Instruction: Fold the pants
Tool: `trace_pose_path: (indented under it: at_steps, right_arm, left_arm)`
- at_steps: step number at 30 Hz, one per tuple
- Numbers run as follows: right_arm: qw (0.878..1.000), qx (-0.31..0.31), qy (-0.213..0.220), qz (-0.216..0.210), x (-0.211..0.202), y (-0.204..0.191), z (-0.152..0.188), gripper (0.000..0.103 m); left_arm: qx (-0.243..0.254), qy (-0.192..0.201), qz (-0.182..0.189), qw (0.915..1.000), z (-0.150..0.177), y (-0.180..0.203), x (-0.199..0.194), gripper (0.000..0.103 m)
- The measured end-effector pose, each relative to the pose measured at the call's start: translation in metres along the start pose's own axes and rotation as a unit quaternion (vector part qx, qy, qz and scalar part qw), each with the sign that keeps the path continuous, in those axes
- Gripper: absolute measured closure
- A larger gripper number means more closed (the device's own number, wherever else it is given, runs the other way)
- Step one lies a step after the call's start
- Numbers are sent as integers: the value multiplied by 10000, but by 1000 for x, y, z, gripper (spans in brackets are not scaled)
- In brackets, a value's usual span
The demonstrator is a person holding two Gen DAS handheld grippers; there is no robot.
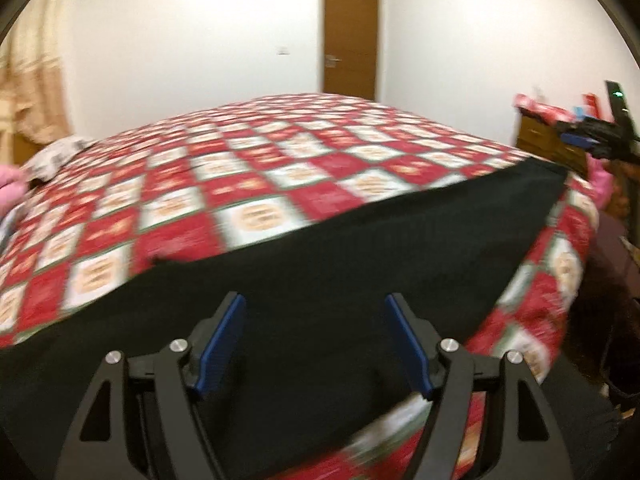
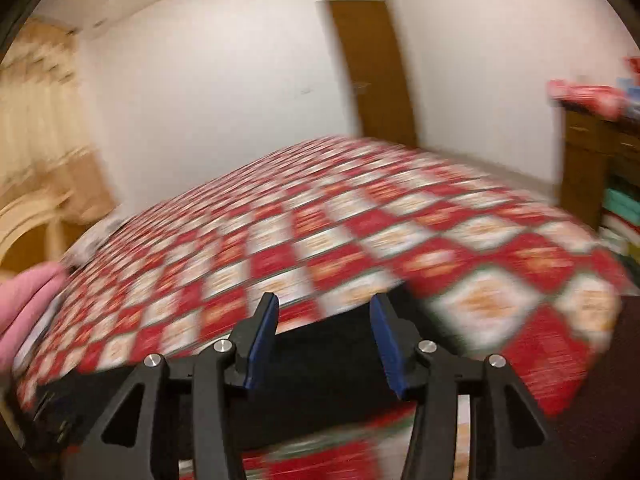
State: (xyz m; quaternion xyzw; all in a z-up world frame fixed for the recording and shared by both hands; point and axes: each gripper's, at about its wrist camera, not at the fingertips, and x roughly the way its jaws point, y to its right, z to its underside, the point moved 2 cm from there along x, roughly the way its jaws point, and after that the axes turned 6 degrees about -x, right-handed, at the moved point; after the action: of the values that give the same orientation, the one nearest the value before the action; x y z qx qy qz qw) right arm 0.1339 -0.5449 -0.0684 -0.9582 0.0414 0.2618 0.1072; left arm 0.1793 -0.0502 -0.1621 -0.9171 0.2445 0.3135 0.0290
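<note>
Left wrist view: the black pants (image 1: 320, 248) lie flat as a long band across the lower half of the frame, on the checked bed (image 1: 280, 152). The left gripper (image 1: 316, 344) hangs over them, fingers apart and empty.

Right wrist view: the right gripper (image 2: 322, 340) has its fingers apart too, nothing between them, the pants' end below. At least one lengthwise fold looks done; shorter folds probably remain.
</note>
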Motion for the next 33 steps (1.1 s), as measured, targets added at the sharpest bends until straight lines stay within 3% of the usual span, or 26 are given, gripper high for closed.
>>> trace_pose_path:
  at_steps: [4,7,10,12,16,18,23,28,33]
  right_arm:
    - [9873,-504,-749,-1308,54,-97,31,53]
    - [9655,-1183,-1206,-1980,85,-178,59,53]
    - [9488,-1578,-1575,-2239,105,-227,84,54]
    - [9432,-1501,-1825,-2335,117,-238,97,54]
    - [9506,-1112,-2125,-1970,145,-220,111,54]
    - [9499,-877,-2076,-2164,147,-209,110,55]
    - [9527,-589,-2085,-2129,149,-192,102,56]
    - [9655,-710,-1893,-1643,138,-197,90,54]
    - [9582,-900,-1719,-2104,135,-235,77,54]
  left_arm:
    - [-448,22,-696,9966,10,-63,-18,28]
    - [-930,53,-1173,9887,19,-110,-31,28]
    - [-1323,-8,-1560,9789,29,-143,-35,28]
    - [-1533,-86,-1593,9752,36,-154,-32,28]
    - [-1521,-105,-1614,9750,47,-155,-28,23]
    - [-1453,-129,-1630,9758,48,-154,-27,22]
    - [-1530,-105,-1534,9762,49,-155,-28,21]
    - [-1508,-122,-1523,9767,50,-157,-30,21]
    - [-1525,-185,-1527,9763,46,-160,-36,21]
